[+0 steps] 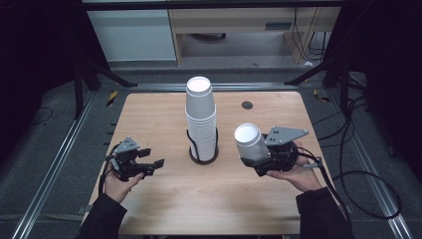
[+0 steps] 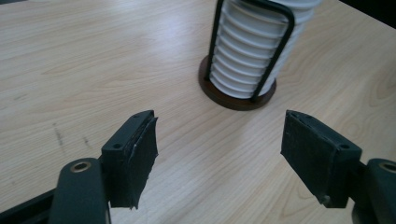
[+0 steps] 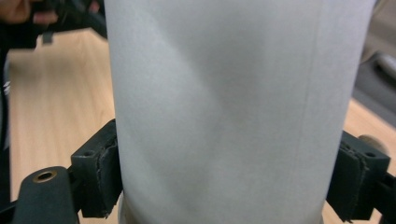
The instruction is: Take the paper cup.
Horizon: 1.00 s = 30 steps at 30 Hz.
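High view: right gripper (image 1: pixel 259 158) clamps a single white cup (image 1: pixel 250 141) just right of the cup stack (image 1: pixel 201 115) in its wire holder (image 1: pixel 203 149); left gripper (image 1: pixel 144 162) sits left of stack. Left gripper view: jaws apart, nothing btwn, stack ahead on table (image 2: pixel 93 70). Right gripper view: pads press cup's sides (image 3: pixel 233 112).

White paper cup (image 1: pixel 250 141) in black tongs (image 1: pixel 263 158); white ribbed cup stack (image 1: pixel 201 117) in black wire holder (image 1: pixel 203 149); light woodgrain tabletop (image 1: pixel 209 194).
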Each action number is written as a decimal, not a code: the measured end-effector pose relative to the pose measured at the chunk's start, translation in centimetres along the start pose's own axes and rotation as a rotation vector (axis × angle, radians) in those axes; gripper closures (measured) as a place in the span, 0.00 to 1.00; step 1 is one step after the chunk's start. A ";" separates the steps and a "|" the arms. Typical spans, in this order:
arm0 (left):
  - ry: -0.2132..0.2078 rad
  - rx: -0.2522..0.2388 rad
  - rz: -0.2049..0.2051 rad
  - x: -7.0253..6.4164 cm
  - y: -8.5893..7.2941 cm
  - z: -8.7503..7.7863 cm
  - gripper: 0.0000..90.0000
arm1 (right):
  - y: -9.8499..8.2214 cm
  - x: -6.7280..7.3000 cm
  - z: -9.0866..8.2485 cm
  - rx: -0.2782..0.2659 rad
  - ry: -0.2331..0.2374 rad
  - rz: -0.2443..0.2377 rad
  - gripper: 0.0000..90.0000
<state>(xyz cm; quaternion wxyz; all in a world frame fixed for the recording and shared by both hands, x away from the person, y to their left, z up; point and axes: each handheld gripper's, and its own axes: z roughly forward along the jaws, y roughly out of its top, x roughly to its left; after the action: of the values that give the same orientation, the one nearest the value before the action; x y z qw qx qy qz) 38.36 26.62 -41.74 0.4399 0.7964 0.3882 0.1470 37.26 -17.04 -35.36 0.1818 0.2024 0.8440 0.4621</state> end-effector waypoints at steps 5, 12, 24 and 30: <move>-0.042 0.015 0.039 -0.8 0.3 0.2 0.29 | -0.6 0.2 0.7 0.065 0.048 -0.044 0.17; -0.125 0.019 0.114 -2.4 1.0 0.5 0.29 | -0.8 0.5 2.2 0.198 0.159 -0.144 0.16; -0.220 -0.011 0.218 -4.9 2.4 0.6 0.28 | -0.3 1.1 4.1 0.250 0.279 -0.211 0.16; -0.263 -0.008 0.240 -5.8 2.9 1.0 0.27 | -0.4 1.4 5.2 0.288 0.307 -0.226 0.16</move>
<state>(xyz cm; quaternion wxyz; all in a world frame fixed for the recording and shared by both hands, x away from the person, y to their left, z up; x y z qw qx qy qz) 36.55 20.74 -39.32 0.4693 0.8476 0.2289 0.0944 38.56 -12.82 -38.50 0.0713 0.0578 0.9363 0.3390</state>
